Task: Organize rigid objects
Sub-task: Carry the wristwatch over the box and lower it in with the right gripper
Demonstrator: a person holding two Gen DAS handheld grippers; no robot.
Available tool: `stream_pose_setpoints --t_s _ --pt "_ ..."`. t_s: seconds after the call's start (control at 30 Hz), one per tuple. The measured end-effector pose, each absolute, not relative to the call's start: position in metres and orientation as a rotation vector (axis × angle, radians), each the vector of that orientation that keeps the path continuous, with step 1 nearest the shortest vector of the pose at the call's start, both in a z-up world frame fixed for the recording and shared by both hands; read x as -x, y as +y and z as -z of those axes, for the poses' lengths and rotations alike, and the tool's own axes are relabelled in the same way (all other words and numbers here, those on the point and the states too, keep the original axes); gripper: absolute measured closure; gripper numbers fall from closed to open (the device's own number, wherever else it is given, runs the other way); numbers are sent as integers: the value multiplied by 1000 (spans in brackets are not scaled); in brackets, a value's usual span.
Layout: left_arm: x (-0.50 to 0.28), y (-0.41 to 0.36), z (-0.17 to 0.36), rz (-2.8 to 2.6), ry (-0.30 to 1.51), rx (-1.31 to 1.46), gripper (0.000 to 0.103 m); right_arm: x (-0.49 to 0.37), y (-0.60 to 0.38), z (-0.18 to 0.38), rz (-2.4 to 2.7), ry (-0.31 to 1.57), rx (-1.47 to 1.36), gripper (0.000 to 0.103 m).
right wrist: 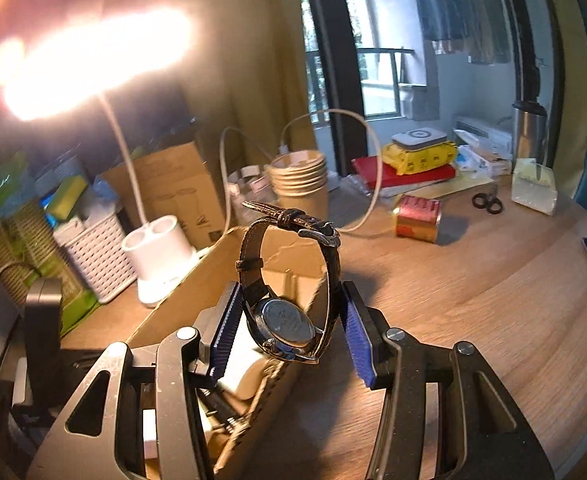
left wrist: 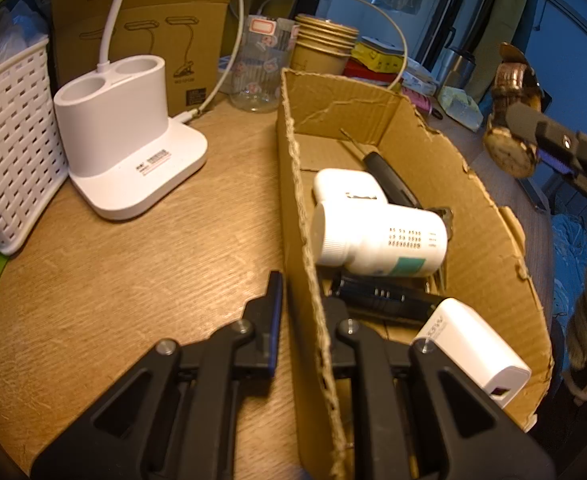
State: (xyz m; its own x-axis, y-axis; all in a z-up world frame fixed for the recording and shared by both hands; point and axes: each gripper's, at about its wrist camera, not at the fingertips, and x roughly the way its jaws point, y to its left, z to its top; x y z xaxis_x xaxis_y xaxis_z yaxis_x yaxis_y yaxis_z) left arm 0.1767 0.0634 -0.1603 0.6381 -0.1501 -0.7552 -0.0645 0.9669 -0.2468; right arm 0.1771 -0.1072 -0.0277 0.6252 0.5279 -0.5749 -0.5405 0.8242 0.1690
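An open cardboard box (left wrist: pixel 489 240) lies on the wooden table. Inside are a white pill bottle (left wrist: pixel 377 240), a white case (left wrist: pixel 349 186), a black pen (left wrist: pixel 389 178), a black battery holder (left wrist: pixel 381 300) and a white charger (left wrist: pixel 473 348). My left gripper (left wrist: pixel 305 292) is shut on the box's near wall (left wrist: pixel 313 300). My right gripper (right wrist: pixel 289 320) is shut on a wristwatch (right wrist: pixel 285 320) with a dark leather strap, held above the box's right edge (right wrist: pixel 181 304); the wristwatch also shows in the left wrist view (left wrist: pixel 511 136).
A white lamp base (left wrist: pixel 129 132) and a white basket (left wrist: pixel 9 148) stand left of the box. Behind are a cardboard carton (left wrist: pixel 141 20), a glass jar (left wrist: pixel 261 64), stacked paper cups (left wrist: pixel 321 44), a thread spool (right wrist: pixel 417 218), scissors (right wrist: pixel 487 200) and books (right wrist: pixel 405 172).
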Motion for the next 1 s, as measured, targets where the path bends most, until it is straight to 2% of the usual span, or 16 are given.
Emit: stream_pose_setpoints --t_s 1.0 --pt "-177 63 160 49 880 262 90 -144 -58 53 -765 749 144 51"
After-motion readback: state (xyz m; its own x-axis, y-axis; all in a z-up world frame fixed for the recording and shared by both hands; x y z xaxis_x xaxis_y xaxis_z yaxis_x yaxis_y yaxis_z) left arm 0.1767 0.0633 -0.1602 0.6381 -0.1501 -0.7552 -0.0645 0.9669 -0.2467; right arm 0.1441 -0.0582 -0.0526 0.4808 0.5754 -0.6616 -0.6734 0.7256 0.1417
